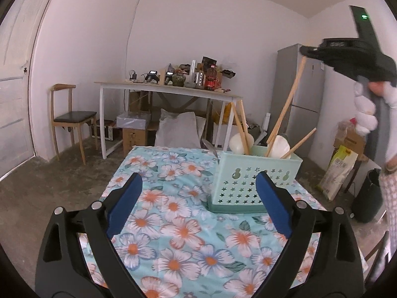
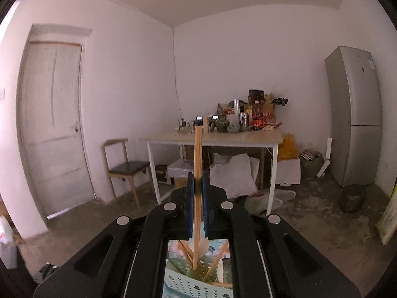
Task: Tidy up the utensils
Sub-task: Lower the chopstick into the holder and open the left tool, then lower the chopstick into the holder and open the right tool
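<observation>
1. We keep our left gripper point(image 1: 198, 198) spread wide and empty, low over the floral tablecloth point(image 1: 173, 236), its blue pads point(image 1: 126, 203) well apart. It stands just in front of the mint basket point(image 1: 250, 181), likely ready to steady it.
2. Our right gripper point(image 2: 198, 191) pinches a single wooden chopstick point(image 2: 197, 164) between pressed-together pads, holding it nearly upright so the lower end can point down into the basket.
3. In the left wrist view that chopstick hangs above the basket's right side, its tip at or just inside the rim; we cannot tell which.
4. Other chopsticks point(image 1: 242, 126) and white spoons point(image 1: 279, 146) lean inside already, so we judge sorting well along.
</observation>
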